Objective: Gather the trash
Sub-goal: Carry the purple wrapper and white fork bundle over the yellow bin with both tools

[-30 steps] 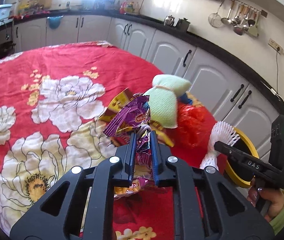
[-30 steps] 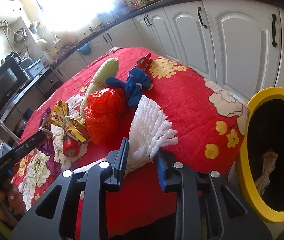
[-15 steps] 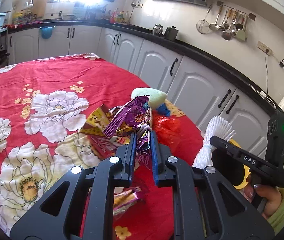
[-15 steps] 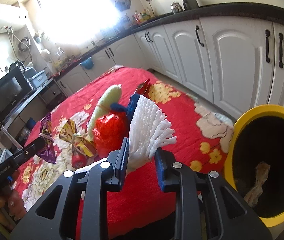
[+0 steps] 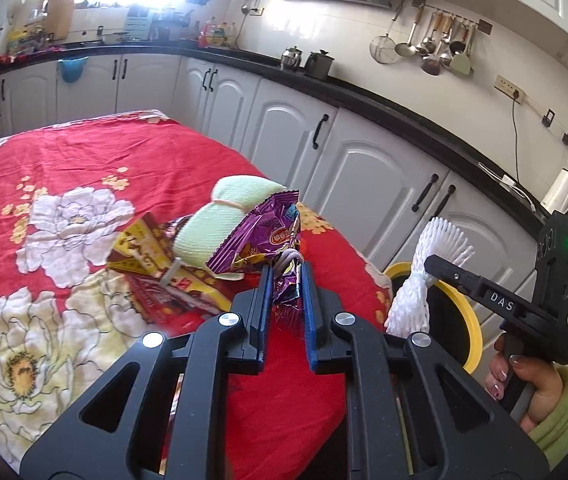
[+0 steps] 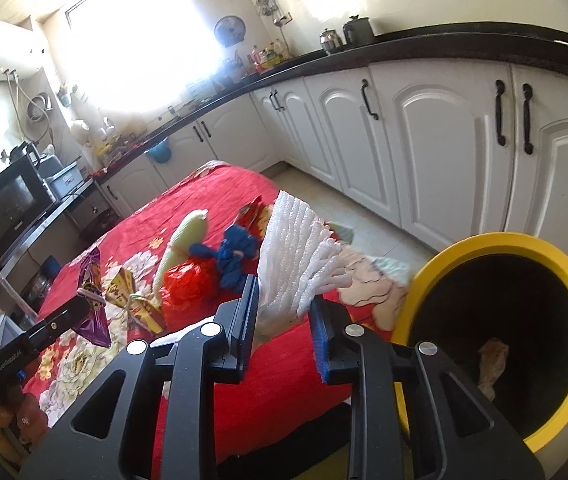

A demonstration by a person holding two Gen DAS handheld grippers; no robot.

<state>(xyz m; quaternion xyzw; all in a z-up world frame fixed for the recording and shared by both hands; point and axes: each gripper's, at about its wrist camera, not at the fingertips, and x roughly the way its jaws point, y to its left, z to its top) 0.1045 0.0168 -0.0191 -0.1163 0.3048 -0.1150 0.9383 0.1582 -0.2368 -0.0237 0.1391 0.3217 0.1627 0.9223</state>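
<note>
Purple foil wrapper (image 5: 262, 240) is pinched in my left gripper (image 5: 285, 280), lifted clear of the red tablecloth (image 5: 84, 160). My right gripper (image 6: 284, 300) clamps white foam netting (image 6: 296, 256), carried toward the yellow-rimmed bin (image 6: 464, 246) at three o'clock for dropping.

Daylight floods in through the window (image 6: 140, 40), which is blown out to plain white in both views, and a haze of glare spreads from it over the counter (image 6: 220, 92) below. The cloth (image 5: 84, 168) facing the window is bright and saturated; the cabinets (image 6: 436, 140) to the right of it are evenly lit. The bin (image 6: 500, 336) is black inside, almost without detail. Both views are sharp in the middle. Fisheye bending curves the counter and cabinet lines, and the corners fall off into dark vignette. The floor (image 6: 364, 228) beside the cloth looks slightly soft.
</note>
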